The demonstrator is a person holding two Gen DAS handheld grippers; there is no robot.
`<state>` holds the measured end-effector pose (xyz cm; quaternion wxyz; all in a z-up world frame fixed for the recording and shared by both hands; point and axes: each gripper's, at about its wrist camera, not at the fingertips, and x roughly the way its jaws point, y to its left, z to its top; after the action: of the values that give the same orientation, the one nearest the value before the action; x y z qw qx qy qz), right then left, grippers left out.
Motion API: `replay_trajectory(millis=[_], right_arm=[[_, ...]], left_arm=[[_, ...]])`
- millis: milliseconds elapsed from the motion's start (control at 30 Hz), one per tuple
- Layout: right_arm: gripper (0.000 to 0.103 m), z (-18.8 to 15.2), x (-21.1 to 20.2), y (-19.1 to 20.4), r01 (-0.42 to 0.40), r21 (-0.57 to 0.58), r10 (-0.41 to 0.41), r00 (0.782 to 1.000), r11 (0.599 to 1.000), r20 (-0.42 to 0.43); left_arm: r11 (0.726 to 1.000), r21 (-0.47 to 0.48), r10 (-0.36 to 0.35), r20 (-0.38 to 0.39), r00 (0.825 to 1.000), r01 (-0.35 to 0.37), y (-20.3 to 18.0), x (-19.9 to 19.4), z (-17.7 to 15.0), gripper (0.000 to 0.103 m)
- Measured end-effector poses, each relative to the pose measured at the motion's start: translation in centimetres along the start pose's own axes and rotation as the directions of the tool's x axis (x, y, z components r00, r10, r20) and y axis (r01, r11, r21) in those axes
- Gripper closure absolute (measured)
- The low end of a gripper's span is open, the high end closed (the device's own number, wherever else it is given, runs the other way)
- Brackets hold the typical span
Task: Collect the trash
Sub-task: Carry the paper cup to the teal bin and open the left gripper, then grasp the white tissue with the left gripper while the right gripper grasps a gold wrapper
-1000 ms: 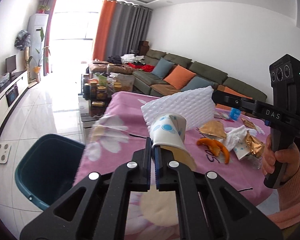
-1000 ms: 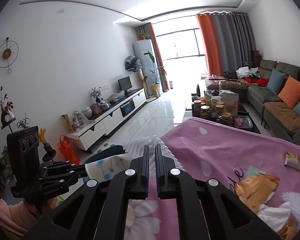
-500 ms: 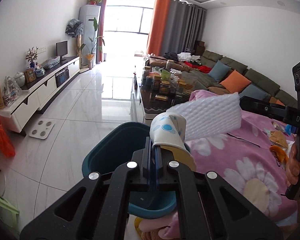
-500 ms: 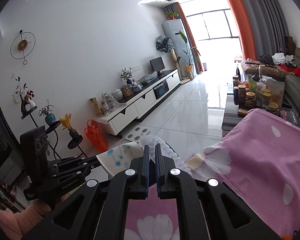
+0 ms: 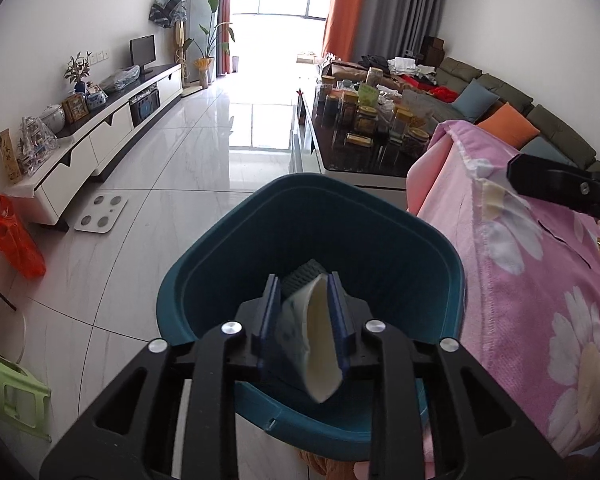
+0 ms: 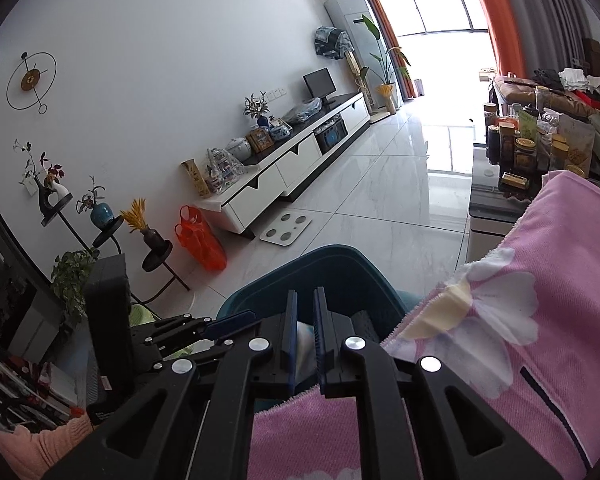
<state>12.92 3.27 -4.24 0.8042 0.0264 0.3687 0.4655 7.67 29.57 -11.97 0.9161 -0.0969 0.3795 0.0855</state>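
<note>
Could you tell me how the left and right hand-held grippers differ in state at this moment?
The left hand-held gripper is open wide with a paper cup between its fingers; the right hand-held gripper is open narrowly and empty. Left is above the teal bin; right is over the pink blanket's edge. Both point toward the bin.

The bin [image 5: 380,236] is smooth teal plastic with a slight sheen. The cup [image 5: 312,344] is thin printed paper. The tablecloth [image 6: 520,320] is matt woven pink cloth. The floor [image 5: 204,184] is glossy polished tile.

One teal bin [image 5: 432,248]; one paper cup [image 5: 316,344]; one foam sheet [image 5: 300,278].
</note>
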Motion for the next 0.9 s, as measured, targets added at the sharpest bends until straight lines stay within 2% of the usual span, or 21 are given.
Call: replay_trajectory(millis=[33, 167, 233, 300, 367, 433, 533, 567, 700, 900], right_arm=[[0.094, -0.1, -0.2, -0.4, 0.001, 0.003, -0.001, 1.0, 1.0, -0.001], [0.09, -0.9, -1.2, -1.3, 0.011, 0.025, -0.011, 1.0, 1.0, 0.003], [0.084, -1.3, -2.2, -1.6, 0.016, 0.027, -0.016, 1.0, 0.999, 0.009], [0.08, -1.8, -3.5, -1.8, 0.024, 0.022, -0.025, 0.999, 0.999, 0.022], [0.073, -2.4, -5.0, -1.9, 0.041, 0.01, -0.041, 0.998, 0.999, 0.038], [0.064, -3.0, -6.8, -2.0, 0.062, 0.0, -0.062, 0.996, 0.998, 0.06], [0.058, -4.3, -9.7, -2.3, 0.112, -0.008, -0.111, 0.989, 0.994, 0.094], [0.055, -4.8, -10.8, -2.8, 0.129, -0.003, -0.128, 0.986, 0.992, 0.105], [0.055, -7.2, -15.4, -4.5, 0.215, 0.044, -0.219, 0.964, 0.976, 0.149], [0.054, -11.4, -22.1, -7.5, 0.353, 0.157, -0.378, 0.908, 0.922, 0.178]], left_arm=[[1.0, 0.004, 0.002, -0.007, 1.0, -0.002, -0.3, 0.5, 0.0, 0.072], [1.0, -0.005, -0.005, -0.007, 1.0, 0.005, -1.3, 1.0, -0.2, 0.071], [1.0, -0.004, -0.012, 0.016, 1.0, 0.012, -1.9, 0.2, 0.0, 0.07], [1.0, 0.013, -0.017, 0.055, 0.998, 0.016, -2.7, -1.2, 0.2, 0.064], [0.998, 0.034, -0.05, 0.096, 0.994, 0.047, -3.7, -3.3, 0.4, 0.056], [0.993, 0.076, -0.095, 0.131, 0.987, 0.085, -5.3, -5.2, 0.5, 0.053], [0.977, 0.144, -0.178, 0.157, 0.971, 0.156, -8.6, -7.2, 0.5, 0.047], [0.968, 0.169, -0.215, 0.158, 0.964, 0.188, -9.9, -7.6, 0.4, 0.044], [0.918, 0.26, -0.338, 0.121, 0.933, 0.299, -15.2, -8.6, -0.3, 0.043], [0.82, 0.375, -0.475, 0.025, 0.88, 0.432, -23.2, -8.9, -2.8, 0.043]])
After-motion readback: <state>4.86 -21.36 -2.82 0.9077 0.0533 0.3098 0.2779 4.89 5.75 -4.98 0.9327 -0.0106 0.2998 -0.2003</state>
